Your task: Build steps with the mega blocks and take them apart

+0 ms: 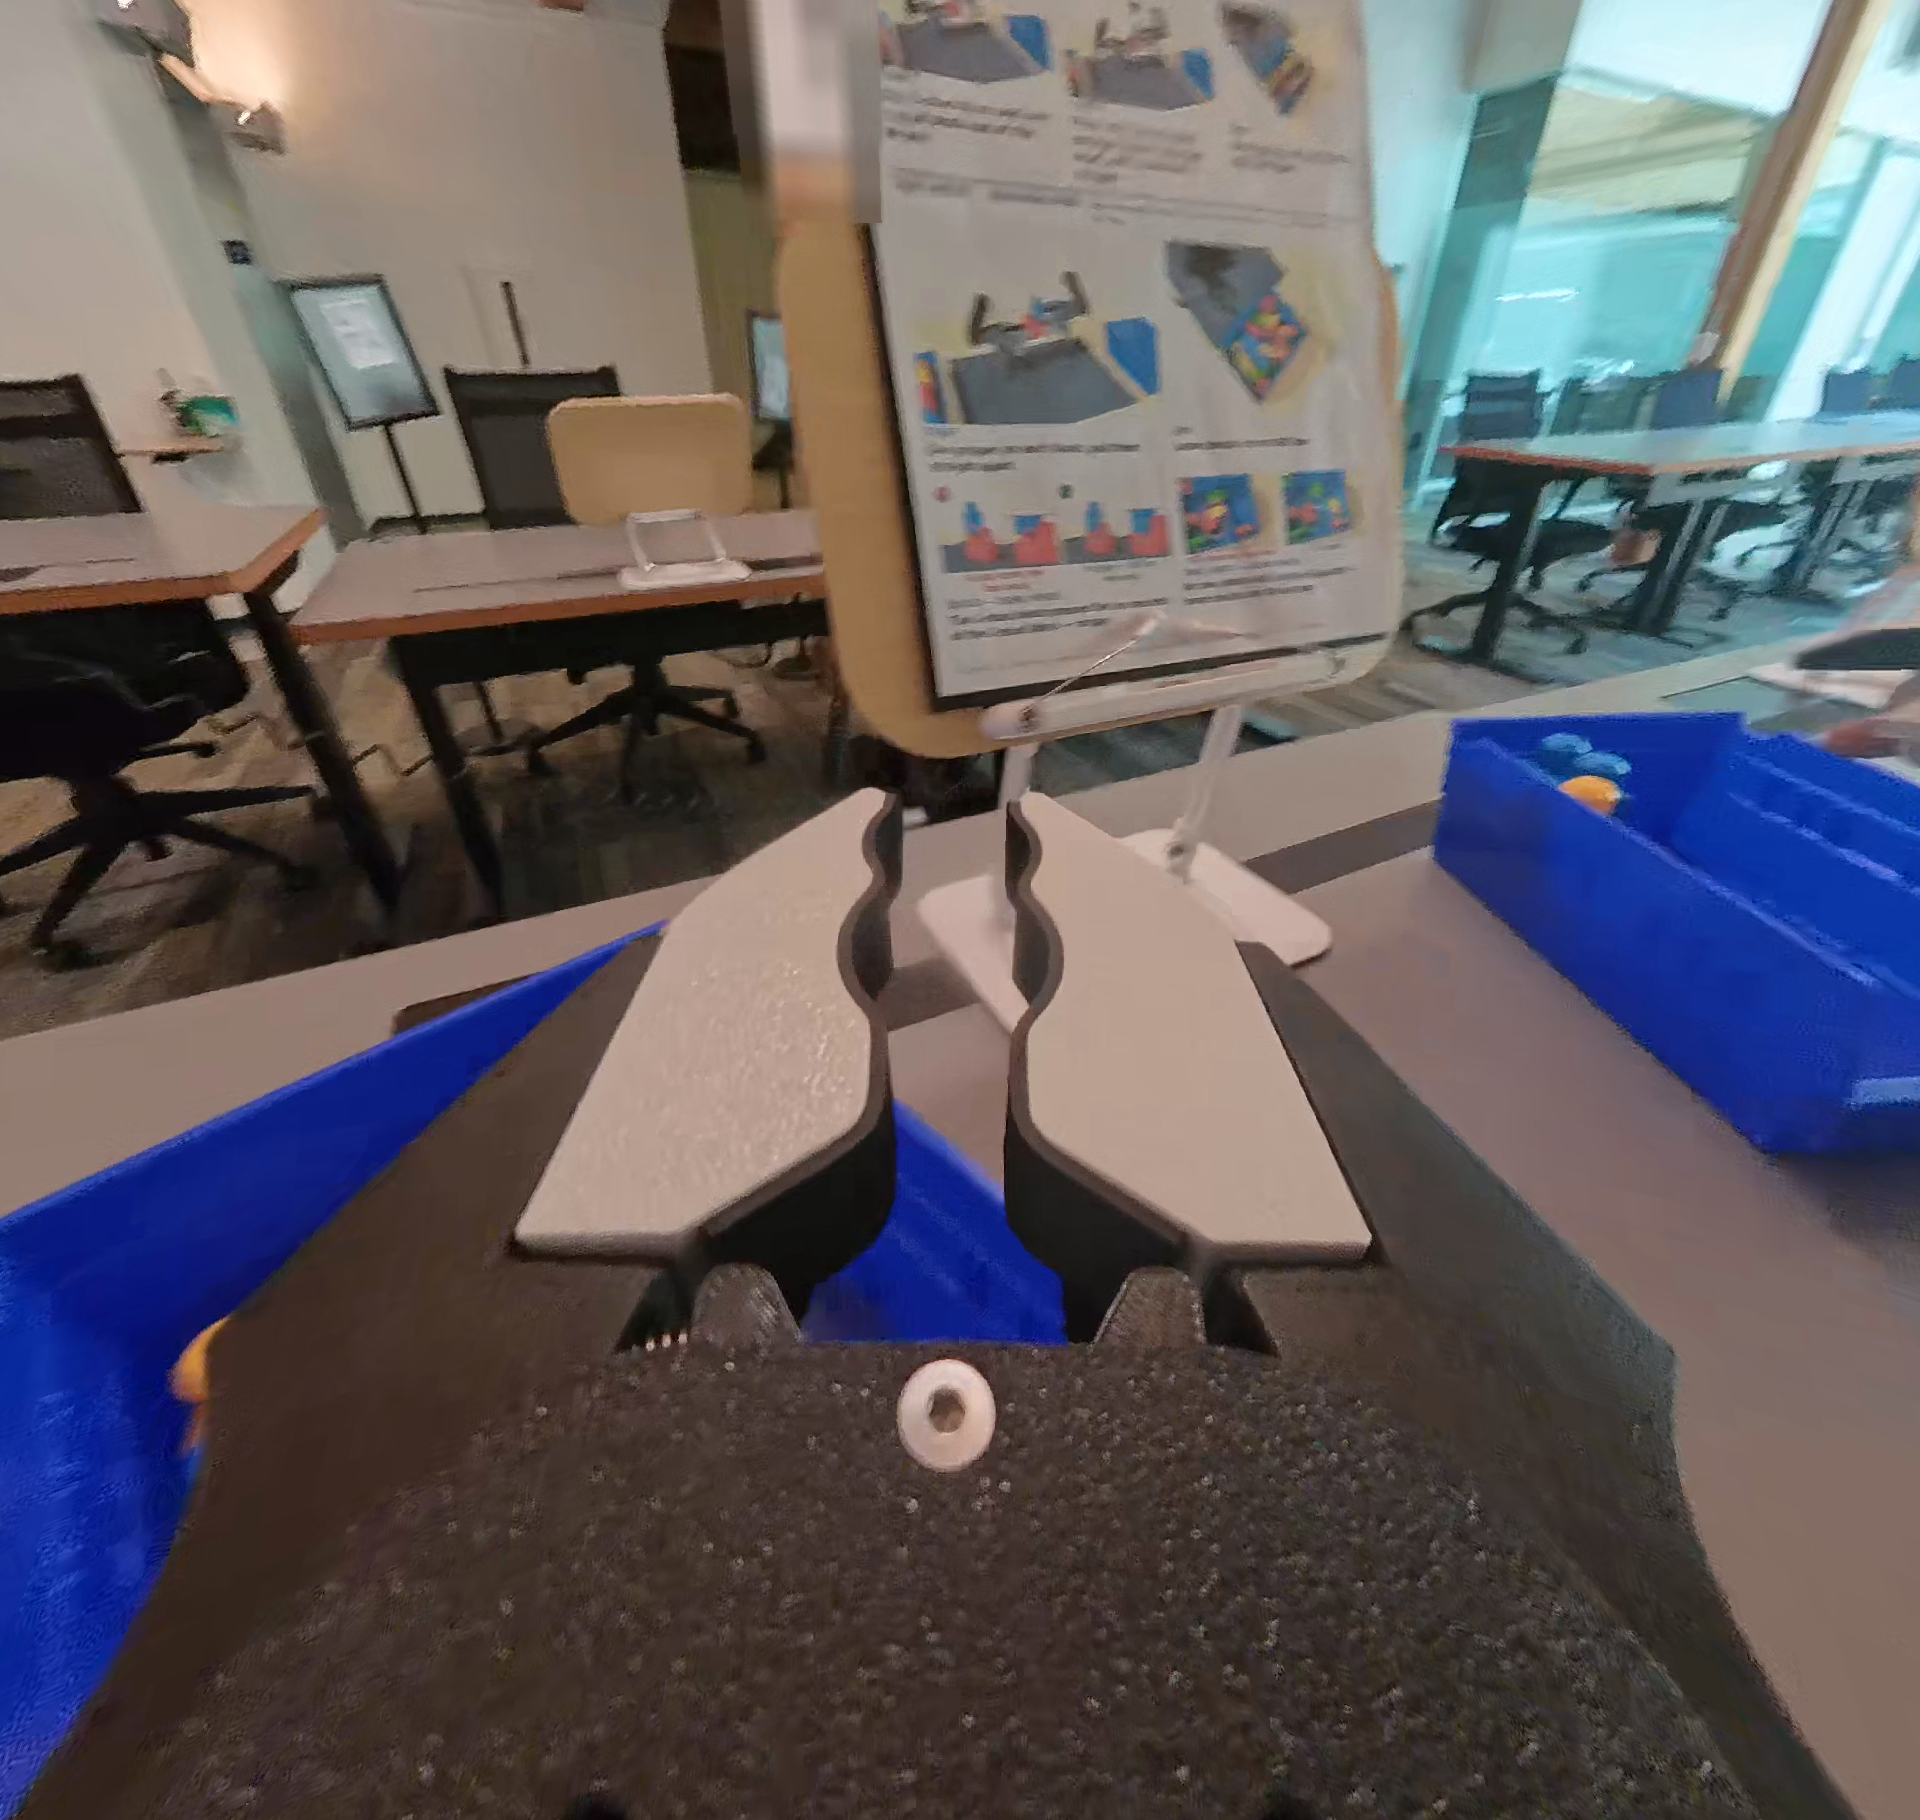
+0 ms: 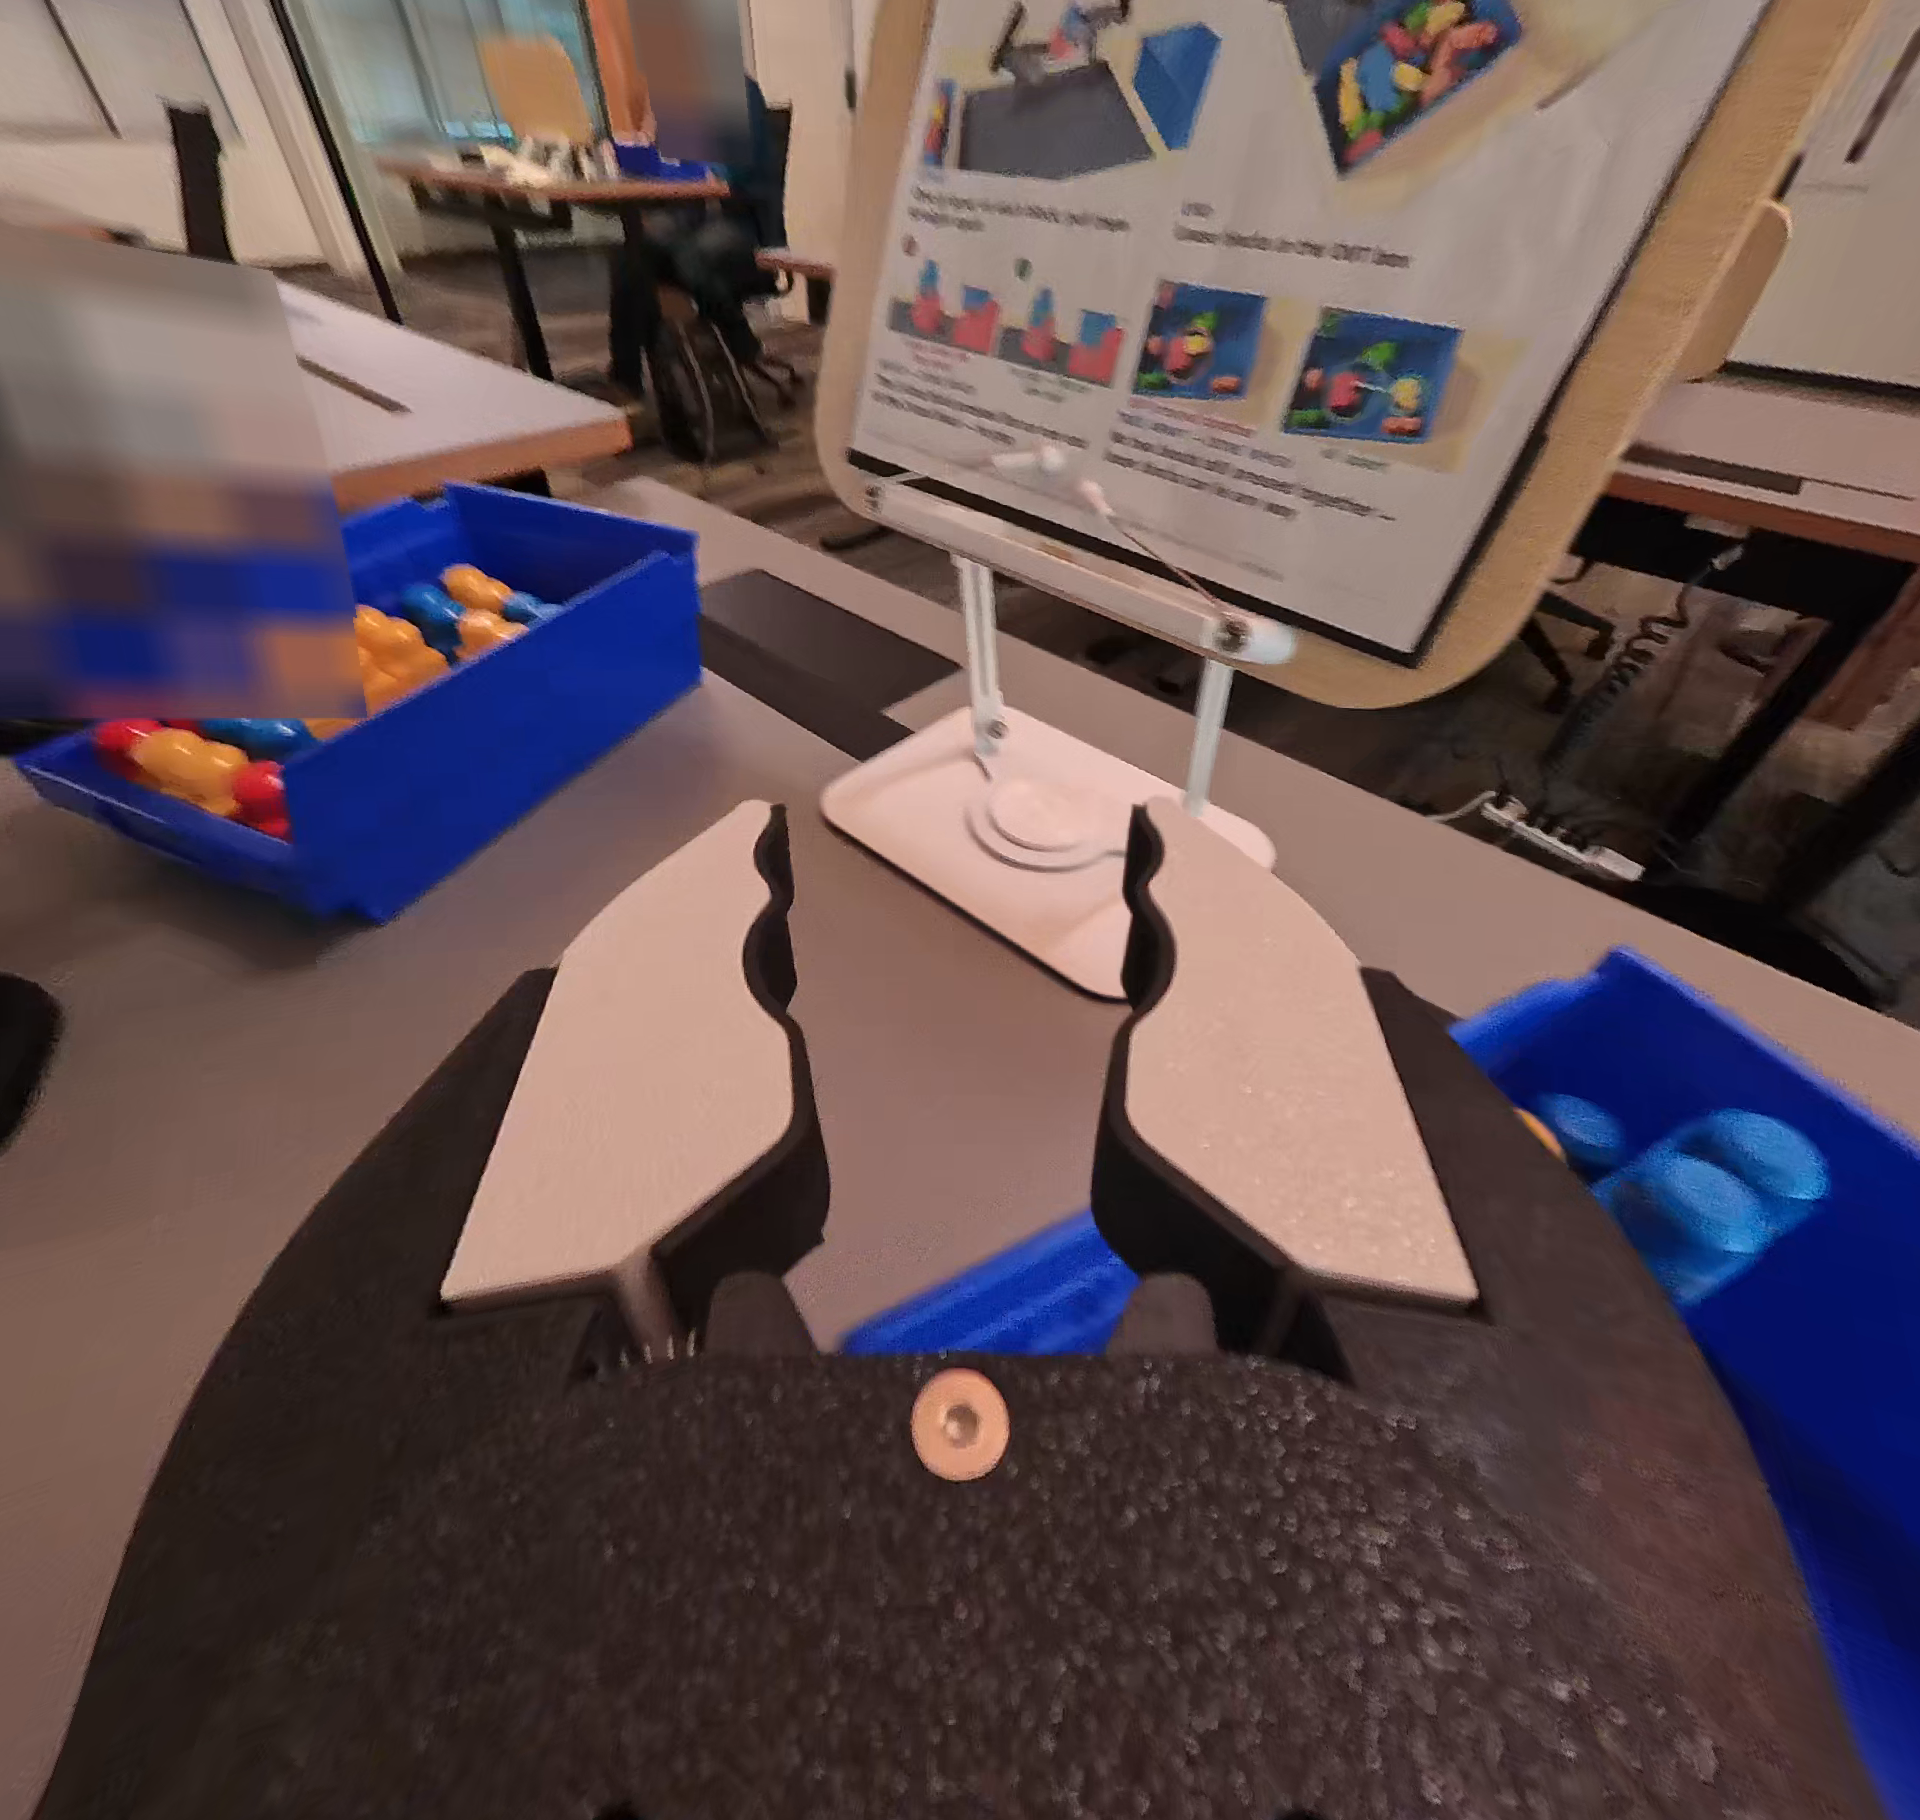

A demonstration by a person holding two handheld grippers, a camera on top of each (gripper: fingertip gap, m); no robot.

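Observation:
My left gripper (image 1: 951,814) is held a little open with nothing between its fingers. It hovers over a blue bin (image 1: 125,1282), where the edge of a yellow block (image 1: 197,1365) shows. A second blue bin (image 1: 1662,991) stands to the right with blue and yellow blocks (image 1: 1584,783) inside. My right gripper (image 2: 958,825) is wide open and empty above the grey table (image 2: 260,1043). In the right wrist view, a blue bin (image 2: 499,783) at the left holds several yellow, blue and red blocks (image 2: 405,648). Another blue bin (image 2: 1766,1355) at the lower right holds a blue block (image 2: 1704,1199).
A tilted board with an instruction sheet (image 1: 1122,368) stands on a white base (image 1: 1226,897) at the table's far edge, straight ahead of both grippers; it also shows in the right wrist view (image 2: 1195,264). Office desks and chairs (image 1: 623,544) stand beyond the table. There is about 35 cm between the tips of the two grippers.

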